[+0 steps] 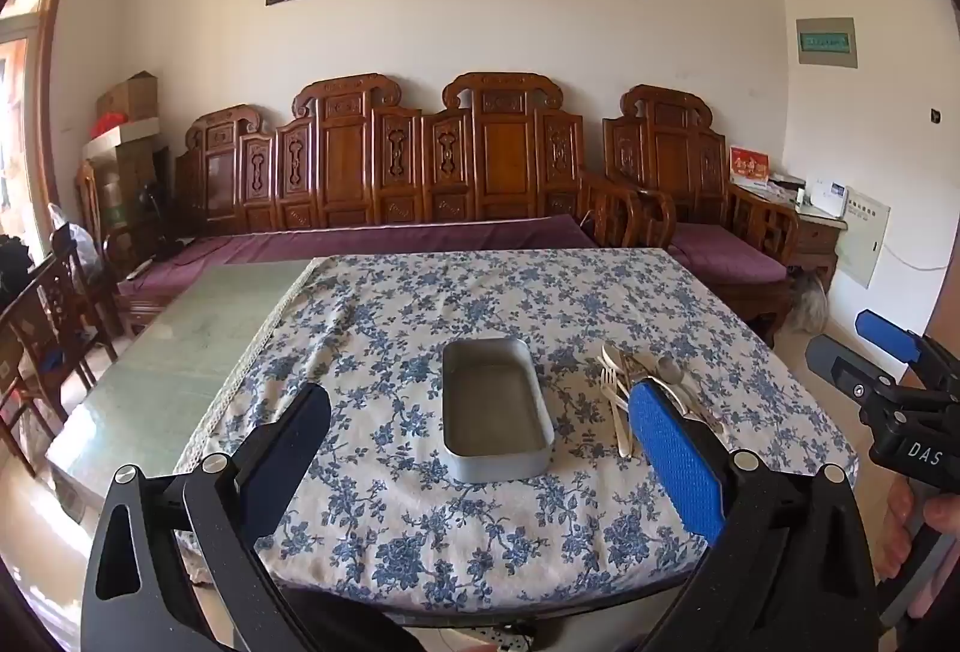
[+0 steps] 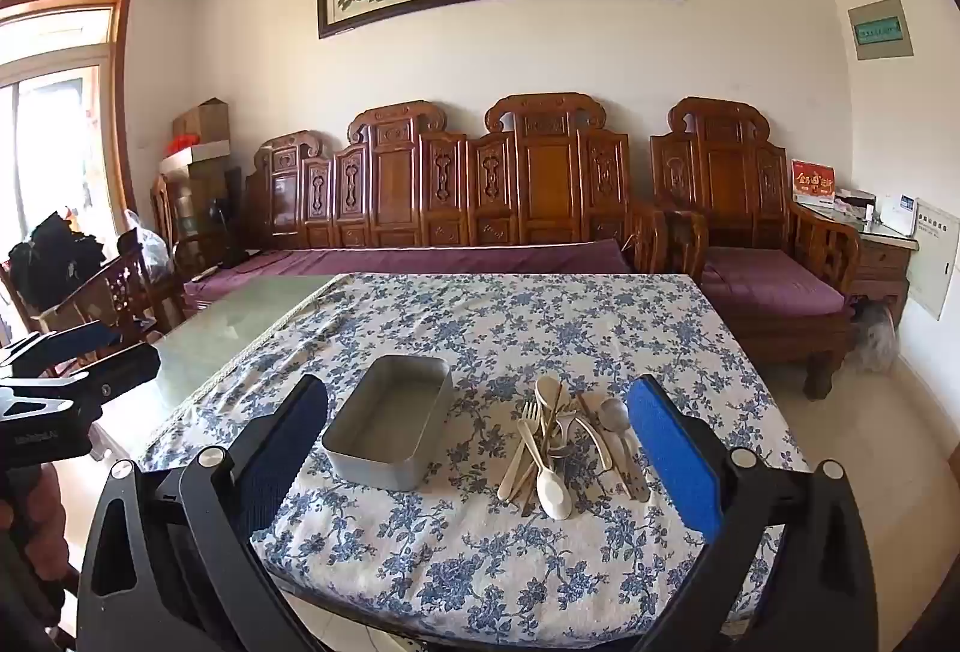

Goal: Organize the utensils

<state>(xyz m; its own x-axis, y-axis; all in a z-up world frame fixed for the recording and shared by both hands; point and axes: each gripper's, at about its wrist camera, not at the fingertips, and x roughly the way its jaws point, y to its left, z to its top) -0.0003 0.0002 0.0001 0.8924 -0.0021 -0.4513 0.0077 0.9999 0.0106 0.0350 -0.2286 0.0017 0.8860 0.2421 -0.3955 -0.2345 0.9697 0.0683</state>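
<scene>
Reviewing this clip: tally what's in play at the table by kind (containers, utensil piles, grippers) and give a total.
Metal tin: 1, empty
Utensil pile: 1, forks and spoons overlapping, pieces too tangled to count
Grippers: 2, left gripper and right gripper, both open
Total: 4

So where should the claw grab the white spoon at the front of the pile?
Probably by the bowl end of the white spoon. It sticks out of the utensil pile toward the near table edge, while its handle is tangled under forks. The open right claw could come from the near side, above, pinching across the bowl's edges.
</scene>
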